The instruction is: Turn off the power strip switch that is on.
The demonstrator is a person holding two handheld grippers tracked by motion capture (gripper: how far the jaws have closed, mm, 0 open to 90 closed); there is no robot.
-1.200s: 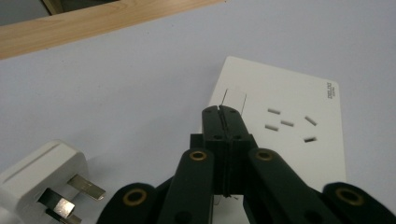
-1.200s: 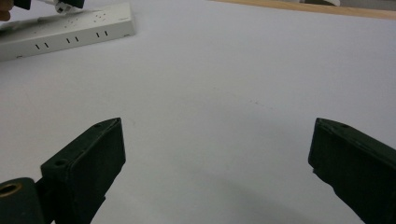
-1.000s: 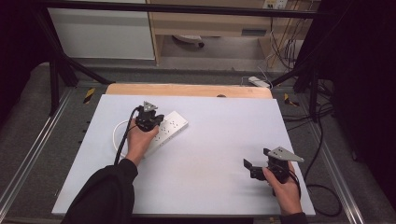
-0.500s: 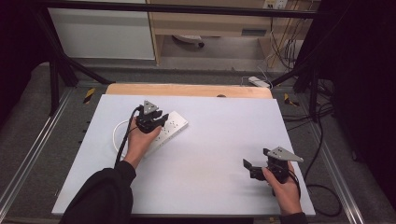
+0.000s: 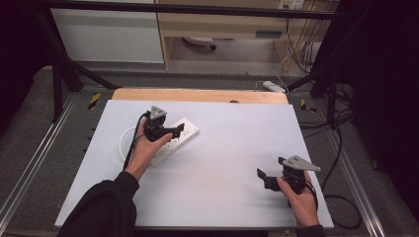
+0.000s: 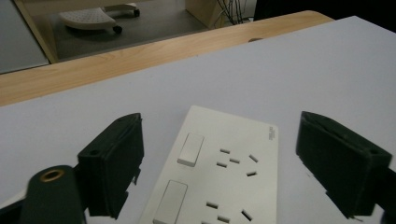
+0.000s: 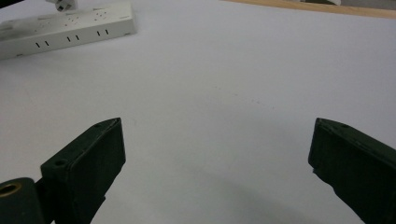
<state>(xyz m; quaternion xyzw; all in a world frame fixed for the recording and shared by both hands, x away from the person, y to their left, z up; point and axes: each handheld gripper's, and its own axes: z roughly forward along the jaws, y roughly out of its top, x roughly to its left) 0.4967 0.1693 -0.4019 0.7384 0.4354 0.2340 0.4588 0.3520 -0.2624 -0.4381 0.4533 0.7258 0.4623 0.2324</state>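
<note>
White rectangular plastic power strip (image 6: 224, 172), with rocker switches and slotted sockets, flat on the worktop, directly beneath and between the black jaws of the left tool (image 5: 173, 131). Jaws of that tool just been opening, now wide apart, one on each side of the strip's end, neither pressing on it; strip lying between them, not gripped. Left tool over the near half of the strip in the high view, tilted down toward it, grey three-cornered plate on top. White cord (image 5: 123, 143) looping out from the strip, behind the left tool on the person's side, passing under the left hand (image 5: 146, 150).

Ahead of the left tool: bare pale worktop (image 5: 232, 143), then a light wooden edge strip (image 5: 197, 95) along its far side.

Right tool (image 5: 262, 178) well apart from the strip, near the worktop's near right corner, held low in the right hand (image 5: 299, 200). Jaws spread wide, nothing between them but bare worktop surface. From the right tool's own view, the strip (image 7: 65, 28) far ahead and to the upper left, with a white plug-like piece just above it at the frame's edge, too cut off to tell more.

No containers among these things; nothing resting on the strip besides its own switches.
</note>
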